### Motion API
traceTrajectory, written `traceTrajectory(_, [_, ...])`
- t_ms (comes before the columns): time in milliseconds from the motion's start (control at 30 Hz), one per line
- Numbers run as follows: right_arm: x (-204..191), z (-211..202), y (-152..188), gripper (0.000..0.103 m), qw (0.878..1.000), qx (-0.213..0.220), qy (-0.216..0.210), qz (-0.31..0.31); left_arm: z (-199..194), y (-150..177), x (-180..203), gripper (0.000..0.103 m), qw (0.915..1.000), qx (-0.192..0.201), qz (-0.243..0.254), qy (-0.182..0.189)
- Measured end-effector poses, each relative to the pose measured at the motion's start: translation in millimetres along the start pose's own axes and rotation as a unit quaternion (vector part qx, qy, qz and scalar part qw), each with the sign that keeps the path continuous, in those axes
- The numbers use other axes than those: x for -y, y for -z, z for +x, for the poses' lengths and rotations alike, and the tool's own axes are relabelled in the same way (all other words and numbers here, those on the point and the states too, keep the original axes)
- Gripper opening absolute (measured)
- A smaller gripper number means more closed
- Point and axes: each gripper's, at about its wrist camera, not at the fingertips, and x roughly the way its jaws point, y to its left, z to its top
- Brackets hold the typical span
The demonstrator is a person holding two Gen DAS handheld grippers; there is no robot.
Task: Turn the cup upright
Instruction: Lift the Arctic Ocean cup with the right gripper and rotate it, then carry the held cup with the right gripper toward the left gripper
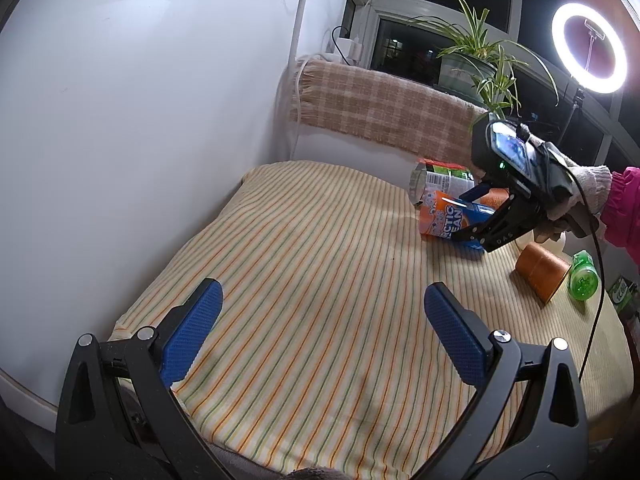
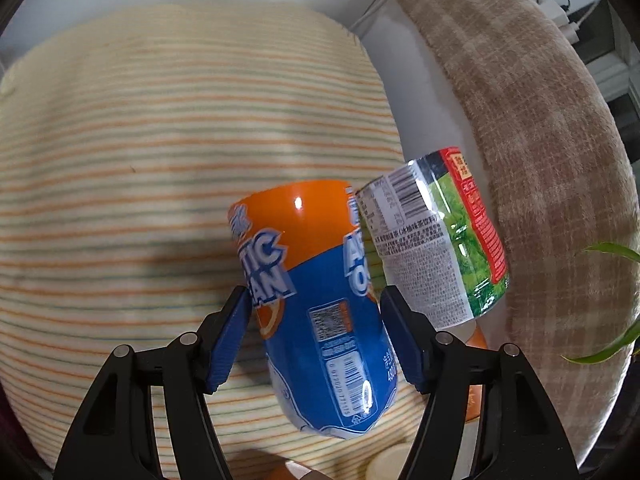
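An orange and blue "Arctic Ocean" cup lies tilted on the striped cloth, also seen in the left wrist view. My right gripper straddles its blue part, the blue pads close to its sides; contact is unclear. It shows in the left wrist view over the cup. A green and white labelled cup lies touching the first, further back. My left gripper is open and empty above the near cloth.
A brown cup and a green bottle lie at the right of the table. A plaid blanket drapes behind, with a plant and ring light. A white wall stands left.
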Motion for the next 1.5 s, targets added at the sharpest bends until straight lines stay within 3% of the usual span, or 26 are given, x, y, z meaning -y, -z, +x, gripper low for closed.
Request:
traceTrajectory(200, [-8.8, -0.2, 2.7, 0.061, 1.0, 0.003, 0.014, -0.001, -3.1, -0.2, 0.2, 0.102, 1.0, 0.004, 0.001, 0.001])
traceTrajectory(533, [-15.2, -50.3, 14.7, 0.058, 0.997, 0.065, 0.001, 0.046, -17.8, 0.0, 4.3, 0.102, 0.9998, 0.016, 0.006, 0.005])
traceTrajectory(833, [-37.8, -113.1, 49.5, 0.057, 0.979, 0.166, -0.021, 0.113, -40.7, 2.3, 17.9, 0.102, 0.9991, 0.035, 0.019, 0.015])
traceTrajectory(967, [-52.4, -143.9, 75.2, 0.057, 0.966, 0.205, -0.037, 0.155, -50.9, 2.9, 28.0, 0.102, 0.9984, 0.044, 0.029, 0.022])
traceTrajectory(1200, [-73.5, -173.7, 114.7, 0.057, 0.925, 0.263, -0.091, 0.258, -62.2, 5.2, 46.7, 0.102, 0.9968, 0.053, 0.048, 0.037])
traceTrajectory(1367, [-89.2, -184.9, 148.8, 0.057, 0.883, 0.288, -0.142, 0.341, -65.7, 7.7, 61.7, 0.102, 0.9954, 0.054, 0.062, 0.048])
traceTrajectory(1500, [-90.0, -169.7, 171.6, 0.057, 0.833, 0.279, -0.205, 0.431, -64.8, 9.5, 70.9, 0.102, 0.9946, 0.049, 0.07, 0.059])
